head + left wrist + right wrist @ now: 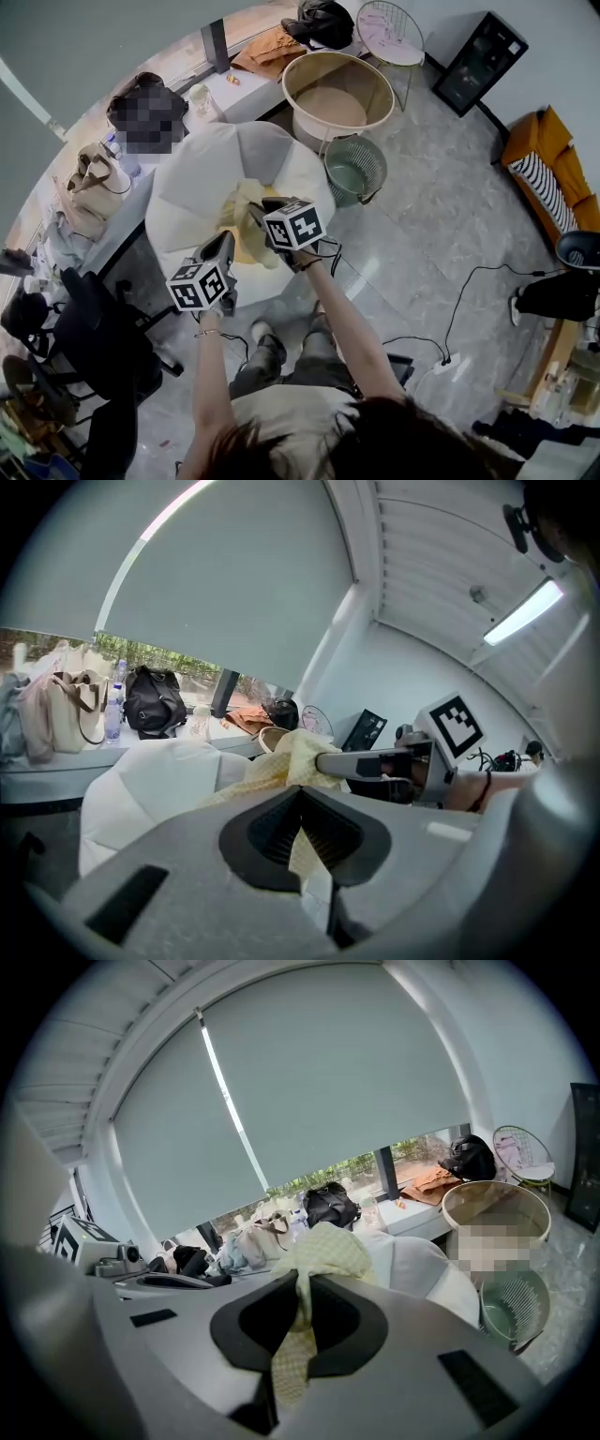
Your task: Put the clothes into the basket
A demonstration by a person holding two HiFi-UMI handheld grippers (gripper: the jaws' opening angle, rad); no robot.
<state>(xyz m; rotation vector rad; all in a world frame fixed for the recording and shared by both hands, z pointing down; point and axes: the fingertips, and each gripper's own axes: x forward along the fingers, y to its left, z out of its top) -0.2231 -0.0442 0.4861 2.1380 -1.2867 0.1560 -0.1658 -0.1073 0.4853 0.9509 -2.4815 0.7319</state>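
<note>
A pale yellow checked garment [242, 217] hangs stretched between my two grippers above a white beanbag [216, 164]. My left gripper [223, 246] is shut on one part of it; in the left gripper view the cloth [281, 766] runs out of the closed jaws [302, 797] toward the right gripper [375, 761]. My right gripper [259, 214] is shut on another part, and the fabric [323, 1252] bunches above its jaws [301, 1283]. The large beige round basket [292, 77] stands beyond the beanbag, and is also in the right gripper view [469, 1199].
A green wire basket [356, 171] sits on the floor right of the beanbag. A small round wire table [391, 35] and a black speaker [478, 62] stand at the back. A desk [112, 239] with bags lies left, an office chair [94, 337] beside me. Cables [469, 300] cross the floor.
</note>
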